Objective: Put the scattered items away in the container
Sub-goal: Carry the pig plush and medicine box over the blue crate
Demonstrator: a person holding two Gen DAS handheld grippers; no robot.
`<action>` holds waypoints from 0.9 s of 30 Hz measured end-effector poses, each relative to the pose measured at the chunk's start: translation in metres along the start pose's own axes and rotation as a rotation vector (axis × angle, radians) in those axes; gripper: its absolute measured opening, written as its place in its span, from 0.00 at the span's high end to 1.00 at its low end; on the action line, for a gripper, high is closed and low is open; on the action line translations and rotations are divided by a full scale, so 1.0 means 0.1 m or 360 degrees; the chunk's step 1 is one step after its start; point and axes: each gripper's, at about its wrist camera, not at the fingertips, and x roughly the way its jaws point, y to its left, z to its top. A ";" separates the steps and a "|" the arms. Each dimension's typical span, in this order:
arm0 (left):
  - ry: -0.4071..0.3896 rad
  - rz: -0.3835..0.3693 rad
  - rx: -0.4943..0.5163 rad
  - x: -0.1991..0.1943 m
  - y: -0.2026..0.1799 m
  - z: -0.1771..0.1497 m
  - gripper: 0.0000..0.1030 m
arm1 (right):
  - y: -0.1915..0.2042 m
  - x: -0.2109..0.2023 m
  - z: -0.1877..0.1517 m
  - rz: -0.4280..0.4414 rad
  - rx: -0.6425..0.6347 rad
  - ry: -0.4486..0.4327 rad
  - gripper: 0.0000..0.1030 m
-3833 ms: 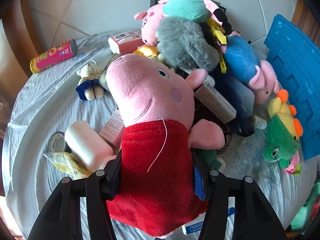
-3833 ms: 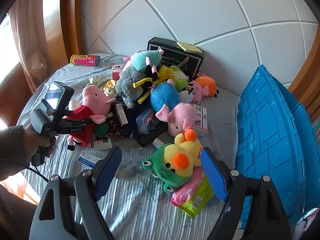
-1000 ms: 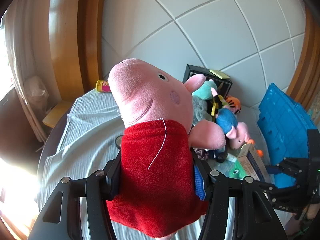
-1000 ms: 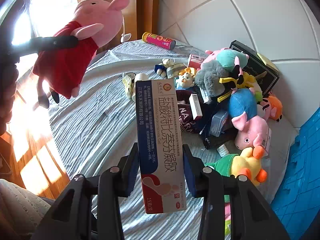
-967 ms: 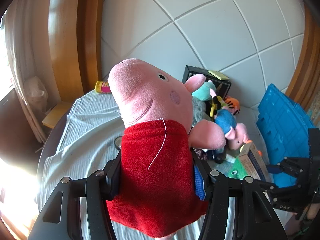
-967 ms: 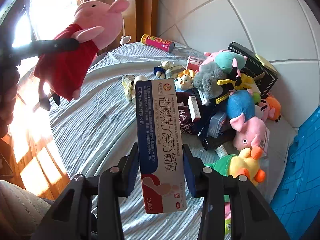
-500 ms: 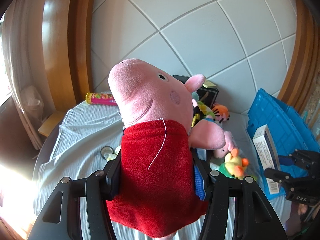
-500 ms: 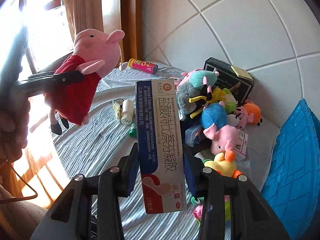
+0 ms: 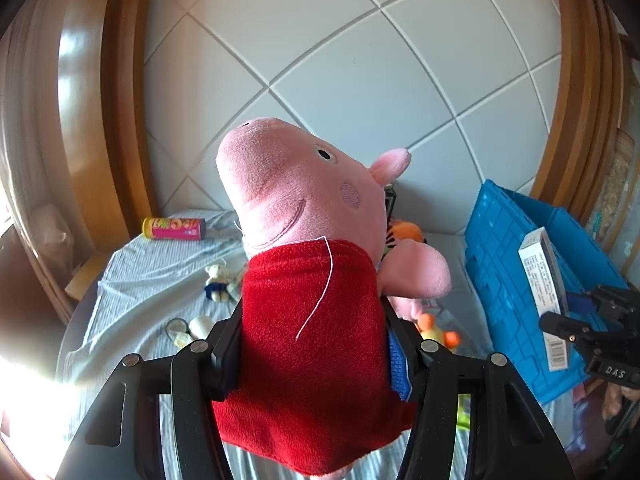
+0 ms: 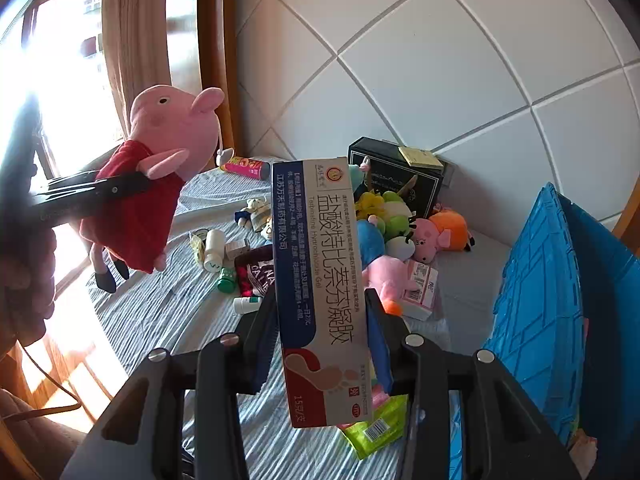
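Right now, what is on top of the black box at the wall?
A yellow notepad lies on the black box. Soft toys piled in front cover its lower part.

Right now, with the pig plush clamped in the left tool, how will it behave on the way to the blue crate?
The pig plush is probably floppy: its legs dangle below the left tool. It looks light, since the red dress alone carries it. The big head may sway or sag, so move smoothly to the blue crate.
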 end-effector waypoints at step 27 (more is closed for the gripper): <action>-0.0083 -0.0484 0.0371 0.44 -2.94 0.70 0.45 | -2.26 -1.19 -0.56 -0.0397 0.0365 -0.0165 0.62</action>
